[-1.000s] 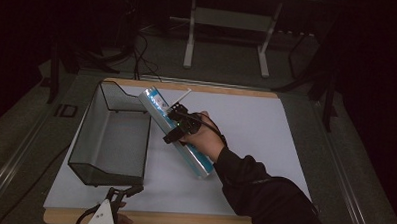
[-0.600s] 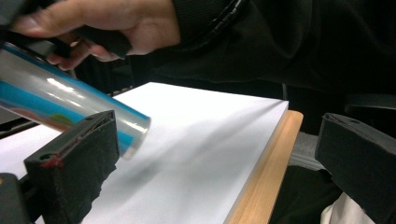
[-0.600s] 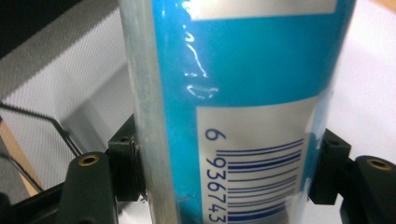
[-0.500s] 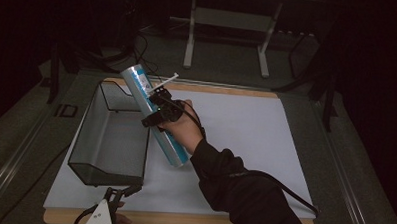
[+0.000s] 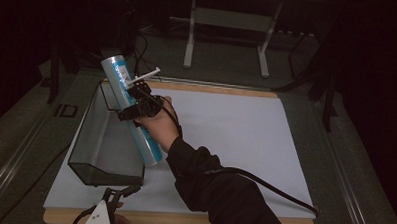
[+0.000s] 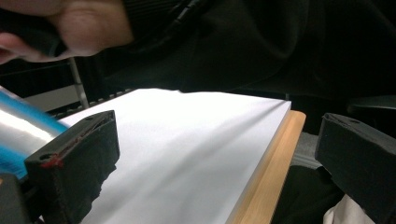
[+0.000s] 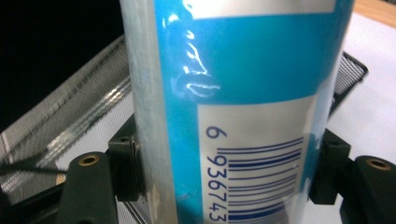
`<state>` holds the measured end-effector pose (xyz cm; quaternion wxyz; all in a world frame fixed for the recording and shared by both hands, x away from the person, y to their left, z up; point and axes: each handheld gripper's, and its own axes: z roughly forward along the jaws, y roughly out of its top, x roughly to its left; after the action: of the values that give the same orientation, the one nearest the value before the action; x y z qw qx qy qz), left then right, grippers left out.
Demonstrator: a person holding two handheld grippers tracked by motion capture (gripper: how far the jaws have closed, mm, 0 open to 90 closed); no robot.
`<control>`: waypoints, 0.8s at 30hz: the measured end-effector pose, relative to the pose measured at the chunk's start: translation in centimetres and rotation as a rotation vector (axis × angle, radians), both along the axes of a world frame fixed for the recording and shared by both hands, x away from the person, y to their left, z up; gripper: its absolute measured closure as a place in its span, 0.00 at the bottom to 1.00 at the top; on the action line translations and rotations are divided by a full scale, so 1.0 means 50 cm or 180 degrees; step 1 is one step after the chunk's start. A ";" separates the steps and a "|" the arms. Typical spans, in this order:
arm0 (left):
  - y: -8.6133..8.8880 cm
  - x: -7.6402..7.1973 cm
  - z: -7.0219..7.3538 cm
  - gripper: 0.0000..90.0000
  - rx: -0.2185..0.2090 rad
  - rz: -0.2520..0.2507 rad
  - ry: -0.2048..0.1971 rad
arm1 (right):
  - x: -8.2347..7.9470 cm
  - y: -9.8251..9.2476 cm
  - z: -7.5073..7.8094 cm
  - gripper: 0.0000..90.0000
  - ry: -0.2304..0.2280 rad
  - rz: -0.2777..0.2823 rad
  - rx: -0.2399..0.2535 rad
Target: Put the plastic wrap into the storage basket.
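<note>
Right gripper [image 5: 136, 104] clamped on long blue-silver shrink-wrapped cylinder pack [image 5: 131, 112], tilted toward 11 o'clock over black mesh tray [image 5: 92, 153]. Left gripper [image 5: 105, 211] at 6 o'clock, jaws wide, empty.

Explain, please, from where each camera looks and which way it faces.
High view: fixed above the person's side, facing forward and down on the table; shows the right hand holding the right hand-held gripper shut on the tilted blue tube beside the mesh tray.
Left gripper view: rides the left hand-held gripper, facing low across the white sheet; its jaws stand open.
Right gripper view: rides the right hand-held gripper, facing the tube up close.
Shared: tube and tray appear in high and right gripper views.
</note>
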<state>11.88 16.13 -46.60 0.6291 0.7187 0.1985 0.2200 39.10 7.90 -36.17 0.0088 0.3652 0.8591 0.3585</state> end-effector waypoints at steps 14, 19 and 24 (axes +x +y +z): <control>0.004 -0.001 0.001 0.01 -0.0020 -0.0024 0.0006 | 0.011 0.053 -0.064 0.35 0.0258 -0.0159 0.0364; 0.003 -0.001 0.000 0.01 -0.0005 -0.0045 0.0007 | 0.017 0.058 -0.081 0.35 0.0235 -0.0248 0.0447; 0.003 -0.002 0.001 0.01 -0.0006 -0.0055 0.0001 | 0.025 0.055 -0.100 0.35 0.0453 -0.0321 0.0541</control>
<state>11.78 16.30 -46.57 0.6315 0.7198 0.1926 0.2143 40.37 10.66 -41.17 -0.0652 0.4319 0.8046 0.4023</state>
